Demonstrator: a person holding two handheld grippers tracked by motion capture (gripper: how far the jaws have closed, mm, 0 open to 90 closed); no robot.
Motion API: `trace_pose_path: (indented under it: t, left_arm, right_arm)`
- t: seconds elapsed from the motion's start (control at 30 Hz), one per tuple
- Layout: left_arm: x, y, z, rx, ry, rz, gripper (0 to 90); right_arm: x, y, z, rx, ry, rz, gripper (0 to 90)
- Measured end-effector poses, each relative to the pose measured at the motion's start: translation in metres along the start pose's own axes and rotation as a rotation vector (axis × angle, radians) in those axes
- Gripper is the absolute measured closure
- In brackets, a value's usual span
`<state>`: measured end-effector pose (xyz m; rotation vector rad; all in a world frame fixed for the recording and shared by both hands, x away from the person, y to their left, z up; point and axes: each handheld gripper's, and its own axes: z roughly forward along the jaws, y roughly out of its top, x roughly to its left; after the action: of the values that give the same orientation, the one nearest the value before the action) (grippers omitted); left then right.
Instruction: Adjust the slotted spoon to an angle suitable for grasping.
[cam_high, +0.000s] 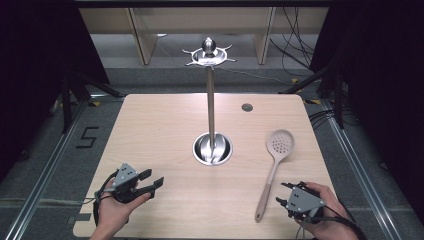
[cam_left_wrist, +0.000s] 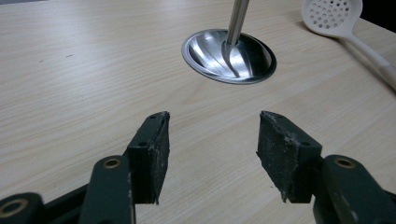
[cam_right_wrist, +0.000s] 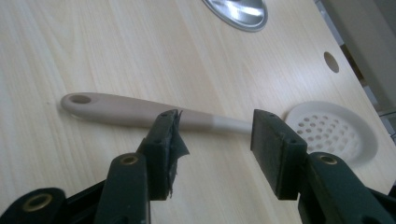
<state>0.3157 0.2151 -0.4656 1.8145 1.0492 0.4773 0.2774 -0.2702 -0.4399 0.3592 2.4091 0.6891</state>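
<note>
The beige plastic slotted spoon (cam_high: 274, 167) lies flat on the light wooden table (cam_high: 165, 125), handle toward the person and perforated bowl pointing away, just beside the right gripper (cam_high: 286, 196), whose jaws gape empty, as do the left gripper (cam_high: 151, 179)'s.

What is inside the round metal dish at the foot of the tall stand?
Inside the metal dish only the pole of the stand rises from its middle; the rest shows bare shiny metal. The spot under the pole is covered.
</note>
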Motion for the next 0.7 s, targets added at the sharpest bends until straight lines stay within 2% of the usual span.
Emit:
trace_pose_path:
  t: [0.03,0.07,0.1,0.13,0.17,0.23,0.3,0.33,0.37,0.43,0.47,0.5,0.53,0.57,0.63,0.67,0.7]
  left_arm:
    - [0.001,0.0,0.0,-0.003,0.003,0.018,42.9]
    - [0.0,0.0,0.001,0.002,-0.001,-0.005,42.8]
    - [0.001,0.0,0.001,0.004,0.001,0.013,42.8]
    - [0.0,-0.001,0.002,0.002,-0.006,-0.01,42.9]
    - [0.001,0.0,0.003,0.004,-0.001,0.018,42.8]
    - [0.0,-0.001,0.003,0.009,-0.004,-0.001,42.7]
    - [0.0,-0.001,0.004,0.01,-0.011,0.01,42.7]
    - [0.0,-0.001,0.004,0.008,-0.016,0.013,42.7]
    - [0.0,-0.001,0.004,0.01,-0.016,0.012,42.6]
    - [0.0,0.0,0.004,0.014,-0.009,0.01,42.6]
    - [0.0,0.0,0.004,0.01,-0.018,0.01,42.6]
    - [-0.001,-0.001,0.004,0.01,-0.014,0.001,42.6]
    - [0.0,0.0,0.004,0.009,-0.016,0.016,42.6]
    - [0.0,0.0,0.003,0.008,-0.015,0.007,42.6]
    - [0.0,-0.001,0.003,0.006,-0.007,-0.004,42.6]
    - [0.0,-0.001,0.003,-0.002,-0.014,-0.013,42.6]
    - [0.001,0.0,0.003,-0.005,-0.017,-0.001,42.7]
  right_arm:
    - [-0.001,0.001,0.001,0.02,0.018,-0.003,53.1]
    - [0.0,0.0,0.003,0.049,0.046,-0.007,52.8]
    - [0.0,0.0,0.005,0.079,0.083,-0.019,53.3]
    - [0.0,-0.001,0.008,0.11,0.112,-0.048,55.0]
    - [0.0,-0.003,0.011,0.149,0.124,-0.083,57.6]
    - [-0.001,-0.004,0.013,0.213,0.167,-0.103,69.1]
    - [-0.004,-0.002,0.014,0.257,0.204,-0.132,82.5]
    - [-0.007,-0.002,0.015,0.261,0.221,-0.162,87.5]
    - [-0.01,-0.001,0.019,0.286,0.25,-0.168,90.0]
    - [-0.015,0.001,0.026,0.336,0.286,-0.177,90.0]
    - [-0.016,0.003,0.031,0.368,0.317,-0.159,90.0]
    - [-0.018,0.005,0.038,0.388,0.347,-0.164,90.0]
    - [-0.021,0.007,0.043,0.386,0.37,-0.181,90.0]
    - [-0.022,0.01,0.049,0.404,0.392,-0.162,90.0]
    - [-0.025,0.014,0.058,0.416,0.415,-0.166,90.0]
    - [-0.027,0.017,0.063,0.418,0.43,-0.185,90.0]
    - [-0.027,0.019,0.066,0.432,0.434,-0.179,90.0]
